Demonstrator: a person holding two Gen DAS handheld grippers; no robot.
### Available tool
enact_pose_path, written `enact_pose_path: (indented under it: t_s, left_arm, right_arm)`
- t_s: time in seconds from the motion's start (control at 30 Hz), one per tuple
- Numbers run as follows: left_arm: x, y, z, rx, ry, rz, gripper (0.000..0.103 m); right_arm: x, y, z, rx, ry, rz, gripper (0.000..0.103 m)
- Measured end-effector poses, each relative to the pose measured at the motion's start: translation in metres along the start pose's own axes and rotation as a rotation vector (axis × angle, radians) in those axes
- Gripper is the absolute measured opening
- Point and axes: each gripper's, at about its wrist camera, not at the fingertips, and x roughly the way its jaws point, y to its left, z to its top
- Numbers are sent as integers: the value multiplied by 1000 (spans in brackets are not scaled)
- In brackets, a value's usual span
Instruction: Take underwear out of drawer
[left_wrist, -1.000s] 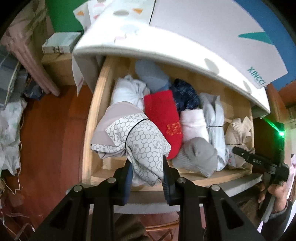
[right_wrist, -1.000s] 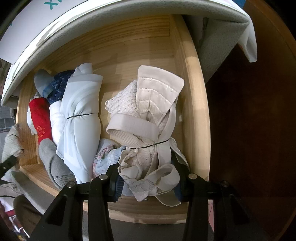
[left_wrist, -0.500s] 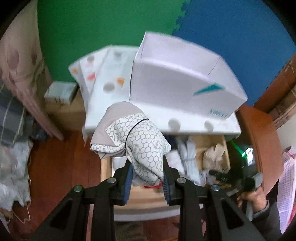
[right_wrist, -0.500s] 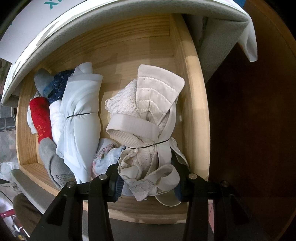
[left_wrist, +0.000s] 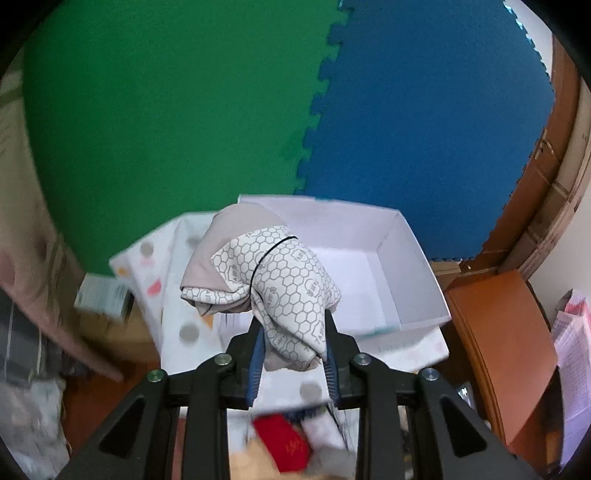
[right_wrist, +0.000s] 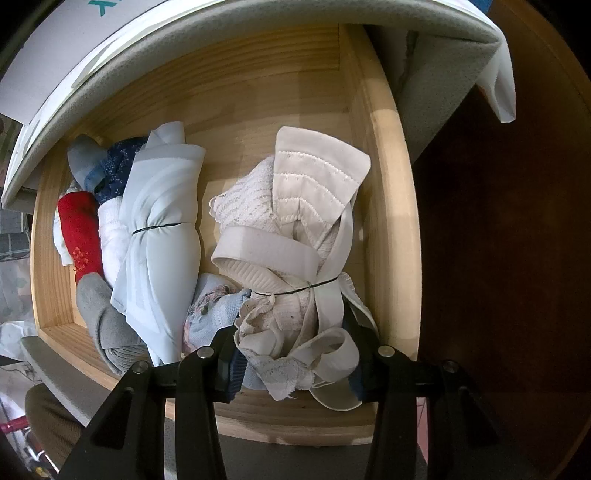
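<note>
My left gripper (left_wrist: 293, 332) is shut on a rolled bundle of underwear (left_wrist: 280, 273), grey with a white honeycomb print and tied with a black band. It hangs high, in front of an open white box (left_wrist: 406, 258). The wooden drawer (right_wrist: 384, 206) lies under my right gripper (right_wrist: 295, 365), which is shut on the near end of a cream lace bundle (right_wrist: 295, 229) tied with a black band. Left of that lie a pale blue bundle (right_wrist: 159, 236), a red sock (right_wrist: 79, 236) and a grey sock (right_wrist: 103, 317).
Green (left_wrist: 166, 110) and blue foam mats (left_wrist: 424, 110) cover the wall behind. The white box stands on a dotted white cloth (left_wrist: 177, 280) over the cabinet top, whose edge (right_wrist: 221, 44) overhangs the drawer's back. A brown wooden cabinet (left_wrist: 498, 350) stands to the right.
My left gripper has risen out of the drawer with the honeycomb bundle and tilted up, so the box and the wall fill its view. The right gripper and the cream bundle have stayed put.
</note>
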Motion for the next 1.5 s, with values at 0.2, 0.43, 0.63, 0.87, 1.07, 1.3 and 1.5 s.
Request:
enact_pose_path:
  t_s: [0.2, 0.43, 0.63, 0.87, 1.07, 1.3, 1.5]
  left_arm:
    - [56, 2, 11, -10, 82, -10, 28]
    - [102, 10, -9, -37, 172, 15, 28]
    - [109, 16, -16, -74, 192, 40, 25]
    - [105, 20, -21, -172, 237, 62, 23]
    - [99, 13, -31, -208, 269, 103, 23]
    - [103, 16, -33, -214, 267, 140, 23]
    - [105, 20, -32, -205, 255, 132, 24]
  right_arm:
    - [0, 0, 0, 2, 1, 2, 42]
    - [1, 1, 0, -1, 2, -3, 42]
    - [2, 3, 0, -2, 3, -7, 43]
    - [2, 5, -1, -4, 3, -9, 43]
    - [2, 5, -1, -3, 3, -9, 43]
    - [2, 5, -1, -3, 4, -8, 43]
    - [1, 5, -1, -4, 4, -9, 43]
